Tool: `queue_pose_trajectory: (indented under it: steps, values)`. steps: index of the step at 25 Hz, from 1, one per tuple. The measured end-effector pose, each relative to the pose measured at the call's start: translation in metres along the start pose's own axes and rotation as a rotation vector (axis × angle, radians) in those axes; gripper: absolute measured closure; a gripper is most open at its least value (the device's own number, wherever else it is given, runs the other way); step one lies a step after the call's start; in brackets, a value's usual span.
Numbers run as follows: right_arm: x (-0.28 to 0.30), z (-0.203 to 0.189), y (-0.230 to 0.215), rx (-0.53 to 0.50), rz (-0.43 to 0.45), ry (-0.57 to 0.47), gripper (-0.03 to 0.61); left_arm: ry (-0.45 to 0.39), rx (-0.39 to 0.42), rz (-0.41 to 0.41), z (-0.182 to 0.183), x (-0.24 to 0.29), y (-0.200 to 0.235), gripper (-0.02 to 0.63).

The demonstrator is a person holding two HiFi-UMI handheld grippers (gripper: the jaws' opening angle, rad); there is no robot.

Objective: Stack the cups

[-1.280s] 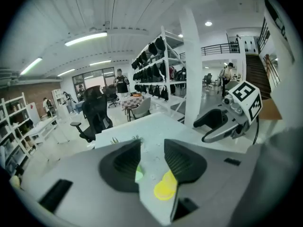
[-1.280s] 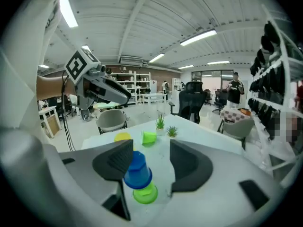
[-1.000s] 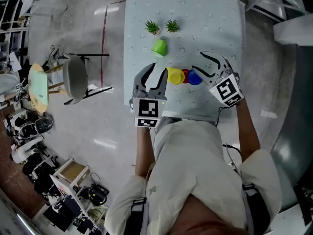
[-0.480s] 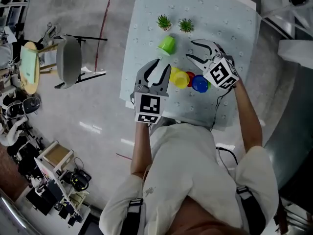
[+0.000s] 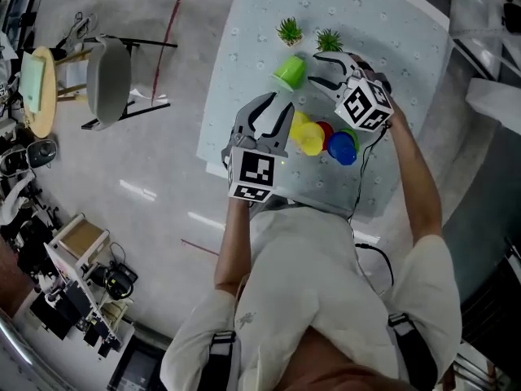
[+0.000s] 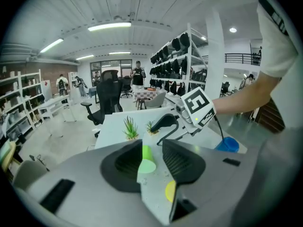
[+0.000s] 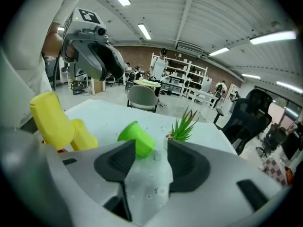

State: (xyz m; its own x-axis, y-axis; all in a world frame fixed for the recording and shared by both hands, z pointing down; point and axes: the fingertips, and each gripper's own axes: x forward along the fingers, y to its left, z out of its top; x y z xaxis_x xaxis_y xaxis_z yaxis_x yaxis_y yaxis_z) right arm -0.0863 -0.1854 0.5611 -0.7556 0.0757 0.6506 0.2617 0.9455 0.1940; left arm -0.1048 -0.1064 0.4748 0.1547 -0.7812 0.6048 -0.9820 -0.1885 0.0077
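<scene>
I read the green cup (image 5: 290, 72) on its side just ahead, long axis along the left tongs (image 5: 275, 108), crosswise to the right tongs (image 5: 314, 73). Both tongs apart, just narrowing, empty. Plants (image 5: 289, 31) beyond; bare bench (image 5: 244, 55) to their left.

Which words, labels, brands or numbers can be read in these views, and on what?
No words or numbers can be read.
Cube on left gripper: square marker pattern, no letters.
Cube on right gripper: the same.
Green cup, yellow cup, blue cup: no print shows.
Shelves: too small to read.
</scene>
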Motion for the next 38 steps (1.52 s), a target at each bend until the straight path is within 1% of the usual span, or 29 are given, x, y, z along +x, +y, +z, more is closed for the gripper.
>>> queue_pose_trajectory:
  steps: [4,7,10,14,18,24,29,34,36,38]
  values:
    - [0.02,-0.008,0.003,-0.135,0.006,0.076,0.365,0.002,-0.011,0.004,-0.003,0.003,0.007,0.474]
    - [0.032,-0.01,0.005,-0.185,0.018,0.103,0.36,-0.001,-0.017,0.006,-0.003,0.004,0.013,0.474]
    - [0.041,-0.01,0.008,-0.202,0.046,0.108,0.342,-0.004,-0.028,0.004,-0.005,0.005,0.018,0.474]
    - [0.051,-0.009,0.011,-0.223,0.083,0.126,0.334,-0.006,-0.04,0.005,-0.01,0.005,0.024,0.476]
    - [0.056,-0.003,0.015,-0.241,0.117,0.133,0.292,-0.002,-0.056,0.008,-0.016,0.002,0.029,0.476]
    - [0.067,0.007,0.029,-0.277,0.169,0.13,0.258,-0.013,-0.075,0.022,-0.02,-0.002,0.039,0.477]
    - [0.08,0.011,0.031,-0.286,0.174,0.139,0.249,-0.012,-0.085,0.031,-0.025,-0.009,0.043,0.477]
    - [0.092,0.005,0.03,-0.3,0.187,0.174,0.242,-0.007,-0.093,0.04,-0.032,-0.014,0.044,0.477]
    - [0.095,0.002,0.029,-0.303,0.185,0.185,0.244,-0.004,-0.094,0.042,-0.034,-0.016,0.043,0.479]
    - [0.096,0.0,0.028,-0.307,0.182,0.192,0.259,-0.003,-0.094,0.045,-0.035,-0.018,0.043,0.479]
